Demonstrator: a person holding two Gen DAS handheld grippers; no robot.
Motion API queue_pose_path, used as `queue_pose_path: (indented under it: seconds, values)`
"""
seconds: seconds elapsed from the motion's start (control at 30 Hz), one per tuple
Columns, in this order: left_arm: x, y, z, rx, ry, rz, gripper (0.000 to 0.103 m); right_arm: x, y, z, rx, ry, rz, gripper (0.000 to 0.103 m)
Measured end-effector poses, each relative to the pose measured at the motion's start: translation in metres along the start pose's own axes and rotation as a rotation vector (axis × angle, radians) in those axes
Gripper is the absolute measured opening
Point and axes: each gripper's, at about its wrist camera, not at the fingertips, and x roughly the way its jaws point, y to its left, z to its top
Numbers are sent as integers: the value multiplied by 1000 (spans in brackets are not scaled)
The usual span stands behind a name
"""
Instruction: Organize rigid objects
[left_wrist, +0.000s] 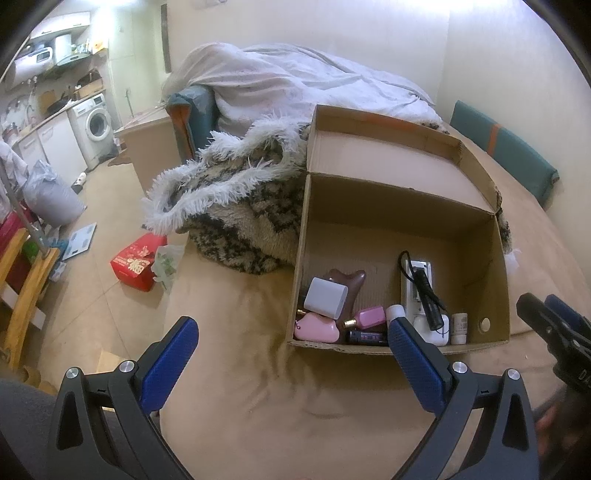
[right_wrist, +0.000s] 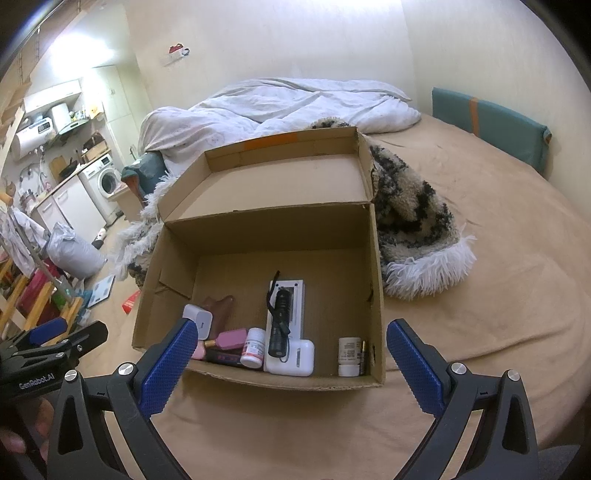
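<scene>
while both gape, box (right_wrist: 266, 236) ahead.

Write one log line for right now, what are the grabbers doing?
left gripper: open, empty | right gripper: open, empty | cardboard box: open, items inside | flashlight: in box

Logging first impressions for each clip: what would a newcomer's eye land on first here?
The open cardboard box on the tan bed, lid flipped back, draws the eye; small items crowd its near edge, among them a black flashlight lying on a white device, a white charger case and a pink bottle. Behind the box lies a shaggy black-and-cream blanket. Both grippers, left and right, hang open and empty in front of the box.
</scene>
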Motion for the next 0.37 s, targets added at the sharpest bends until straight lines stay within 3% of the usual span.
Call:
queue_pose_path:
  seconds: [0.37]
  values:
    - [2,-3,-2,14,6,-2,102,-2,2,1,-3,-1,4,103]
